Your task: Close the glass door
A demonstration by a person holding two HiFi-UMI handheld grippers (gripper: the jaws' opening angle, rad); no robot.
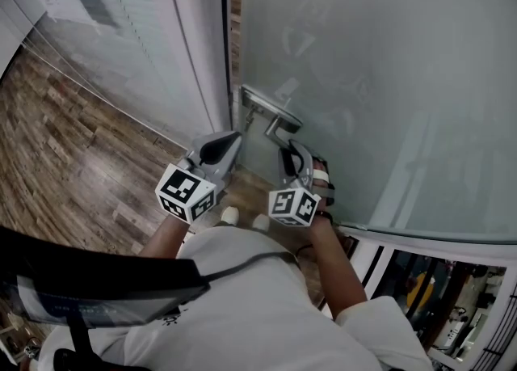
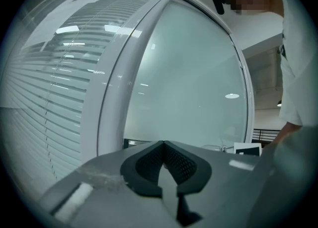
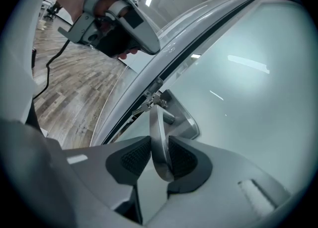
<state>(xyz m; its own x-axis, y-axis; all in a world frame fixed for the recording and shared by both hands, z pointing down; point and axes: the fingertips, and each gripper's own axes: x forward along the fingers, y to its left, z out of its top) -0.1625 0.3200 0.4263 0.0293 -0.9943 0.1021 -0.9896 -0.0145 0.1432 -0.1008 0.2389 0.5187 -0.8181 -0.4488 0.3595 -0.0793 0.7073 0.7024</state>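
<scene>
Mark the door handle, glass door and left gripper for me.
door handle [image 3: 157, 125]: right gripper view, lever shaft.
glass door [image 1: 380, 78]: head view, frosted pane.
left gripper [image 2: 163, 144]: left gripper view, where its fingers meet.

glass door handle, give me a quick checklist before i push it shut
1. Grip on the door handle: the lever sits between the pads of the right hand-held gripper, and both pads touch it. ok
2. Left hand-held gripper free: jaws together, nothing between them. ok
3. Glass door shut against the door frame: a narrow gap shows between them. not ok
4. Gap free of obstructions: nothing shows in the part that is visible, but the lower part is hidden. cannot tell
5. Left hand-held gripper clear of the closing edge: the head view shows it close beside that edge. cannot tell
</scene>
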